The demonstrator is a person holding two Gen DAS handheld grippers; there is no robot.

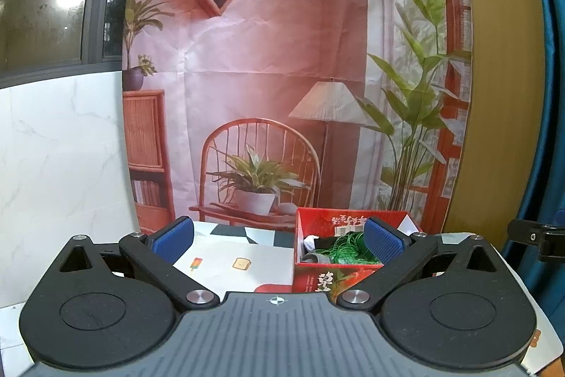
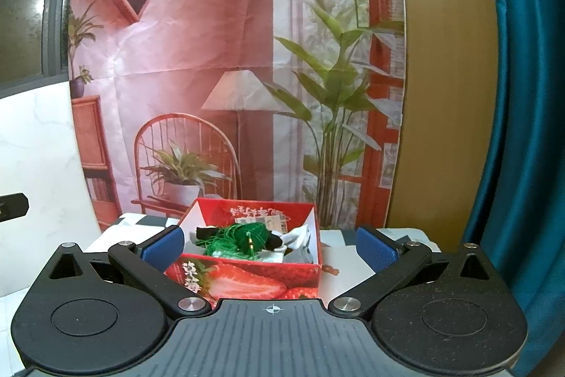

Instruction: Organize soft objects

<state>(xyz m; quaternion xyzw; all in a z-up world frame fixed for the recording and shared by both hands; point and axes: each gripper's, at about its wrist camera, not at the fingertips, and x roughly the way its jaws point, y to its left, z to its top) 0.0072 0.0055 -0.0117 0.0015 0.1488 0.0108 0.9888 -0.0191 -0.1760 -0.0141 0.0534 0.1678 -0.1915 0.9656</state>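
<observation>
A: From the left wrist, what lies ahead of the left gripper (image 1: pixel 279 237)?

B: Its blue-padded fingers are spread wide with nothing between them; ahead and toward its right finger stands an open red cardboard box printed with strawberries (image 1: pixel 319 278); inside, a tangle of green string-like threads (image 1: pixel 348 248) lies over something black and a scrap of white cloth; the right finger's pad covers part of the tangle, so its far end is hidden.

A: And under the box?

B: A white tabletop cover with small printed pictures (image 1: pixel 226 262), straight ahead between the fingers; the gripper body cuts off its near part; behind hangs a creased printed backdrop of a chair, lamp and plants (image 1: pixel 261 59).

A: Now the right wrist?

B: The right gripper (image 2: pixel 270 246) is likewise wide open and holds nothing; the same box (image 2: pixel 247 281) sits dead ahead between its fingers, nearer the left finger; the green threads (image 2: pixel 243 239) are heaped in the middle, with a black soft piece (image 2: pixel 206 232) on the left-finger side and white and grey cloth (image 2: pixel 298 237) on the other.

A: Can you tell what the cloths are?

B: No; they are bunched and overlapping; the box's front wall hides their lower parts; a blue curtain (image 2: pixel 522 129) hangs far off the right finger.
</observation>
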